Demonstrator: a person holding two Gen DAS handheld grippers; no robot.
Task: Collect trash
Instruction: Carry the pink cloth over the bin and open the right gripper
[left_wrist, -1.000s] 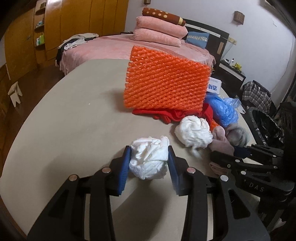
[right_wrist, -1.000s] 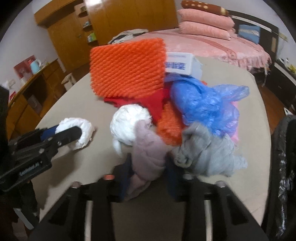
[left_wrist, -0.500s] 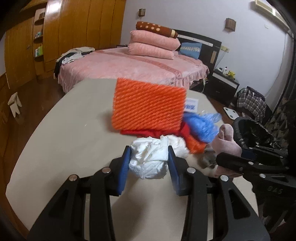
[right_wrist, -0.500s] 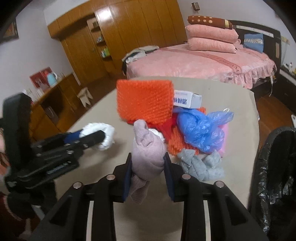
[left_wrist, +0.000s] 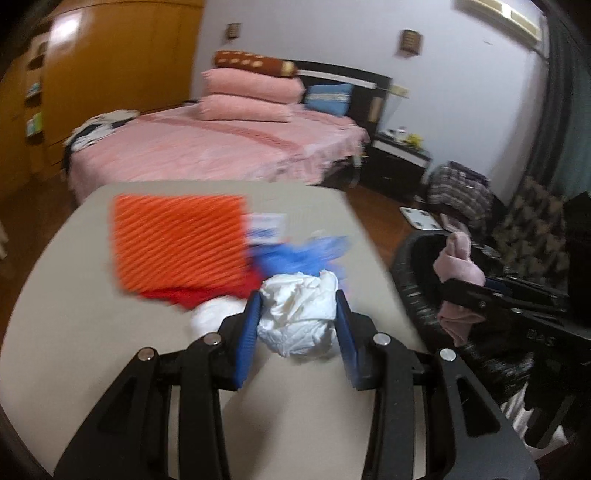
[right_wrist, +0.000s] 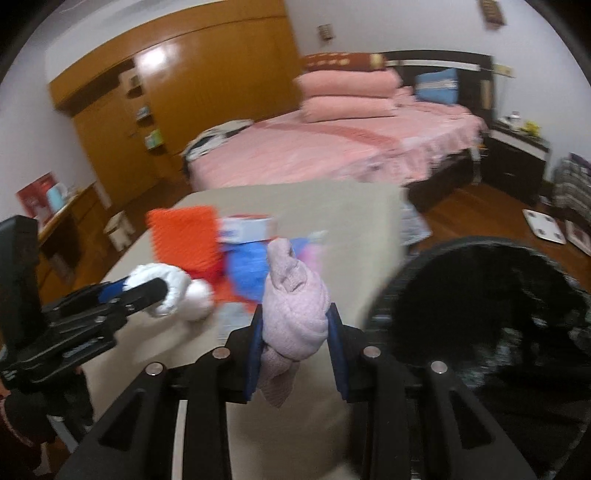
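My left gripper (left_wrist: 298, 308) is shut on a crumpled white paper ball (left_wrist: 299, 314), held above the beige table (left_wrist: 74, 295). My right gripper (right_wrist: 294, 325) is shut on a pale pink cloth wad (right_wrist: 293, 314) near the table's right edge, beside the black-lined trash bin (right_wrist: 491, 317). In the left wrist view the pink cloth (left_wrist: 458, 266) hangs over the bin (left_wrist: 417, 273). In the right wrist view the left gripper (right_wrist: 147, 290) shows with the white ball (right_wrist: 162, 280). A pile stays on the table: orange mesh (left_wrist: 177, 243), red cloth (left_wrist: 192, 295), blue plastic bag (left_wrist: 295, 254), another white ball (left_wrist: 210, 317).
A white box with blue print (right_wrist: 247, 227) lies behind the pile. A pink bed (left_wrist: 221, 147) with stacked pillows stands beyond the table, wooden wardrobes (right_wrist: 184, 92) to the left, a dark nightstand (left_wrist: 399, 162) and a floor scale (left_wrist: 421, 218) to the right.
Both grippers have risen and swung right with their loads. The pink cloth has come off the pile and now sits beside the bin; the white ball has lifted off the table.
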